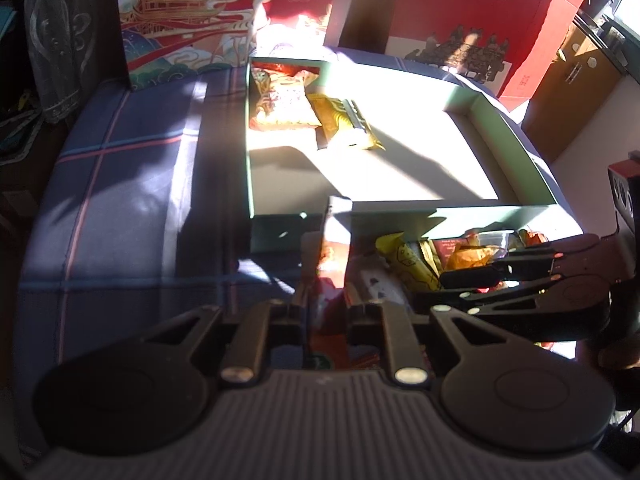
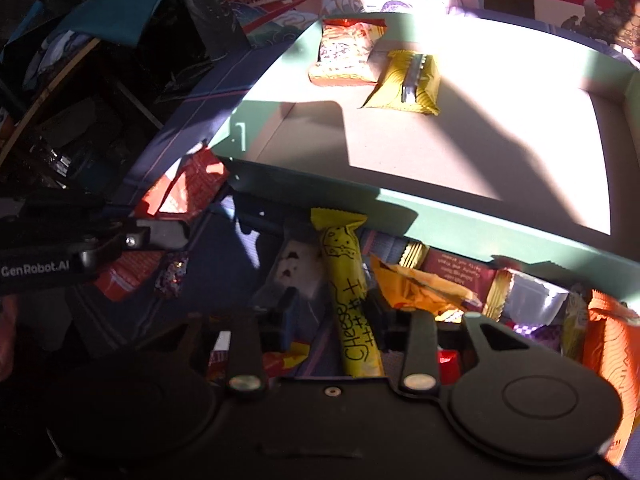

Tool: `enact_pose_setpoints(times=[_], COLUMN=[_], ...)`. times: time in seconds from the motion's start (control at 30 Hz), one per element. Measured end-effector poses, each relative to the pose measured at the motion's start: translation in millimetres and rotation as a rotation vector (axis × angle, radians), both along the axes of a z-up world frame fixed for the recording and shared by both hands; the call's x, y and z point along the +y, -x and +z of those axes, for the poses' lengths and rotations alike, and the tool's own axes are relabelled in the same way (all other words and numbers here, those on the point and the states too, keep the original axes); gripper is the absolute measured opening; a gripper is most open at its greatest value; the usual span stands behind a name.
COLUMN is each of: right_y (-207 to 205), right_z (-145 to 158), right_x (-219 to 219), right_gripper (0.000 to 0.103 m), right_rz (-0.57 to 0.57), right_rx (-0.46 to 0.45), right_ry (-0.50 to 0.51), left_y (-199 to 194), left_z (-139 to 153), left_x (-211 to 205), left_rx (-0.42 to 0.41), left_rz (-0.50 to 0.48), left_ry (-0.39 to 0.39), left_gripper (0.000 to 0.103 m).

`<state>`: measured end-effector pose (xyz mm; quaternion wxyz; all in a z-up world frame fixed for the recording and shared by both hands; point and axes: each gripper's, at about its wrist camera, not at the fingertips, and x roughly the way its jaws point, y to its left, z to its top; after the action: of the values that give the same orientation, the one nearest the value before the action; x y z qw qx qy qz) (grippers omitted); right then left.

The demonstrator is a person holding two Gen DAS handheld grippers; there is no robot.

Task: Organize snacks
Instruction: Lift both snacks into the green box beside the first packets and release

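Note:
A green-walled box [image 1: 516, 152] [image 2: 460, 216] lies on the bed and holds an orange snack bag [image 1: 284, 104] [image 2: 344, 52] and a yellow packet [image 1: 344, 124] [image 2: 408, 84] at its far left. A pile of loose snacks [image 2: 432, 284] lies in front of the box. My left gripper [image 1: 326, 276] is shut on a red-orange snack packet [image 1: 332, 256] [image 2: 184, 192]. My right gripper [image 2: 332, 304] straddles a yellow cheese stick [image 2: 348, 276] [image 1: 404, 260], jaws apart around it; in the left wrist view it [image 1: 472, 284] enters from the right.
The box sits on a blue plaid bedsheet [image 1: 120, 200]. Red gift boxes [image 1: 224, 12] stand behind it. A dark cluttered area [image 2: 80, 100] lies left of the bed. A brown cabinet [image 1: 576, 88] stands at the far right.

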<state>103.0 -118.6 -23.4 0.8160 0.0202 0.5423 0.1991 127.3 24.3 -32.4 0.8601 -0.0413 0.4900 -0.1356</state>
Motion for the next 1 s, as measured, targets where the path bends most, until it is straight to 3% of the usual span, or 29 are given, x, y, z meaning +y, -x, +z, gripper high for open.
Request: enact_pose_setpoints(times=[0.17,0.33,0.47,0.63,0.8,1.0], right_y=[2.8,3.9,7.3,6.1,-50.4,-123.2], right_z=[-15.7,-19.7,4.6,55.2,68.6,46.8], right_x=[0.0,8.7,5.5,-7.2,-15.1,-12.2], right_gripper=[0.034,0.02,0.02,0.02,0.02,0.02], right_rz=[0.003,-0.009,-0.01,-0.039,-0.148,-0.23], right_rx=[0.022,-0.003,0.035,-0.035,-0.061,-0.028], right_ry=[0.057,0.085,-0.025,-0.123,-0.175,-0.172], left_y=[3.3,4.6,5.7,-9.7,-54.0,-112.9], left_z=[-1.5,-4.8,5.7,21.1,24.0,1.4], left_x=[2.7,0.2,4.8,5.0,-10.5,-21.5], left_rx=[-0.002,0.002,-0.024,-0.065,-0.088,-0.065], left_rz=[0.001,0.002,0.018,0.023,0.017,0.034], left_ry=[0.011,0.028,0.047,0.069,0.061,-0.007], left_gripper=[0.016,0.016,0.016,0.016,0.016,0.016])
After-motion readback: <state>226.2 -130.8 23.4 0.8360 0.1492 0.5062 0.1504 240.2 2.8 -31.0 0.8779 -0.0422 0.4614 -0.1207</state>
